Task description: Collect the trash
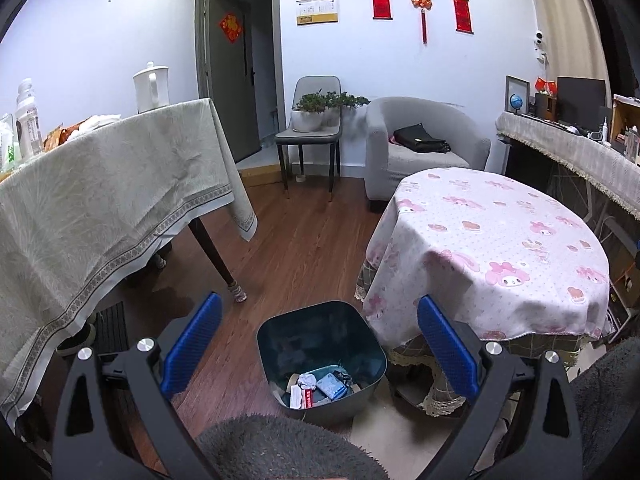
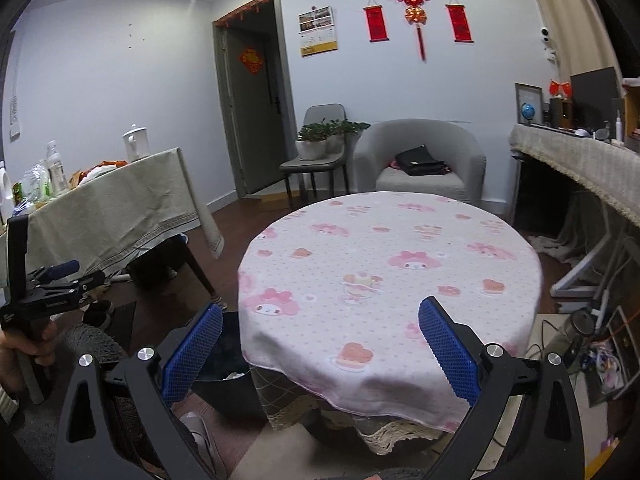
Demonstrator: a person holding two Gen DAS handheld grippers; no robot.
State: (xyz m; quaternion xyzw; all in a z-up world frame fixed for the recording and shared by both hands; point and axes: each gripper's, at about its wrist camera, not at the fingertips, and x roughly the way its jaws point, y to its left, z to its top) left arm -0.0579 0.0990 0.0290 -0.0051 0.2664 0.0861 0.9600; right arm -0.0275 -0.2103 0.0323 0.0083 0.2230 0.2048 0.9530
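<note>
Your left claw [image 1: 320, 350] hangs wide open and empty right above the dark, glossy trash bin [image 1: 322, 354] on the wood floor, crumpled paper and wrappers [image 1: 320, 388] lying at its bottom. Your right claw [image 2: 320, 354], equally wide and empty, faces the round table [image 2: 392, 264] draped in soft pink cloth; no trash shows there.

Trash bin [image 2: 224, 376] half behind tablecloth [image 2: 384, 280]
</note>
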